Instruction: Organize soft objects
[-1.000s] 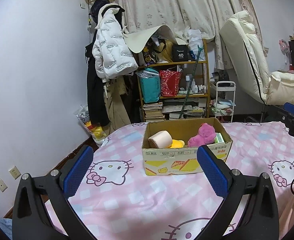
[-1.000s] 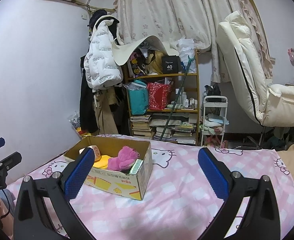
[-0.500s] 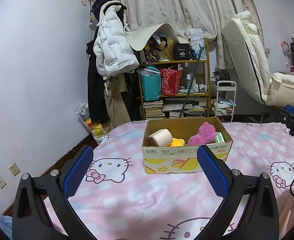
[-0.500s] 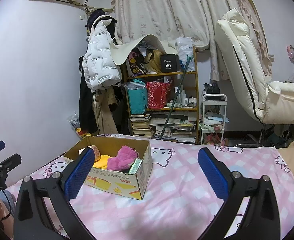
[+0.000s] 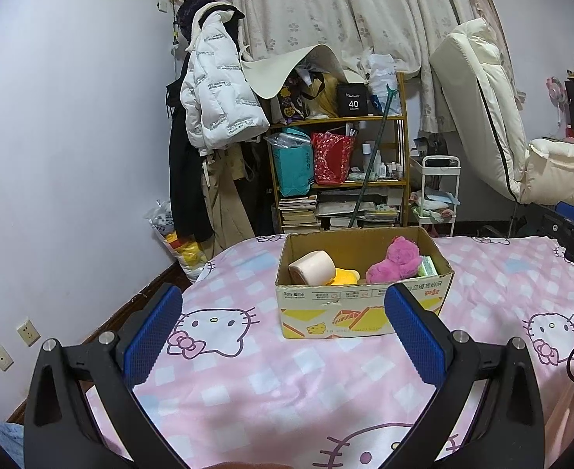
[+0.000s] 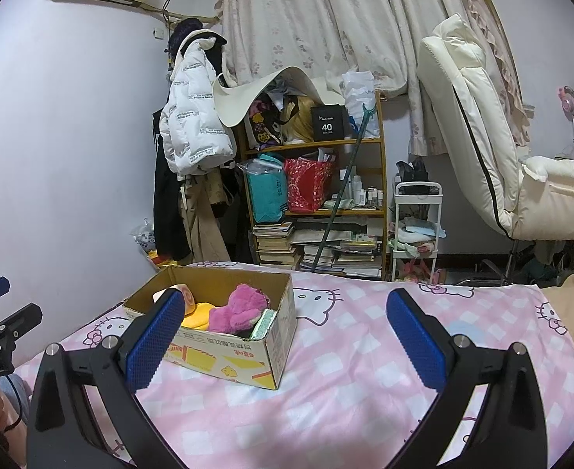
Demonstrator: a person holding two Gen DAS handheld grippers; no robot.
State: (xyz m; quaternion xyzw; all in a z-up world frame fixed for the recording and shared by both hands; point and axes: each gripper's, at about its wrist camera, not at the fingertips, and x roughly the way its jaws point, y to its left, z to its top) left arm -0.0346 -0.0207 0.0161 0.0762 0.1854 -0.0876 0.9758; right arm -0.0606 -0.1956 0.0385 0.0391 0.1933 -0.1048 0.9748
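An open cardboard box point(image 5: 363, 306) sits on the bed point(image 5: 271, 375), out in the middle of the pink checked cat-print cover and nearer its far edge than its near one. Inside the box lie the soft things: a pink plush toy point(image 5: 394, 260) toward the right side, a yellow plush point(image 5: 343, 275) low in the middle, a pale pink roll point(image 5: 312, 267) leaning at the left side, and a green-and-white packet point(image 5: 427, 265) tucked against the right wall. In the right wrist view the same box point(image 6: 224, 348) shows corner-on, with the pink plush toy point(image 6: 240, 308) touching the packet point(image 6: 263, 322) at the near wall.

The left gripper point(image 5: 283, 334) hangs above the bed on the near side of the box, its jaws spread wide and empty, apart from the box. The right gripper point(image 6: 285, 338) is also spread wide with nothing between its jaws; its left finger overlaps the box in the picture, though whether they touch cannot be told.

Past the bed's far edge stands a wooden shelf point(image 5: 339, 172) crowded with bags, books and bottles. A white puffer jacket point(image 5: 218, 90) hangs to its left, floral curtains point(image 5: 326, 11) above, a small white cart point(image 5: 437, 191) to its right, and a cream reclining chair point(image 5: 498, 125) beyond that.
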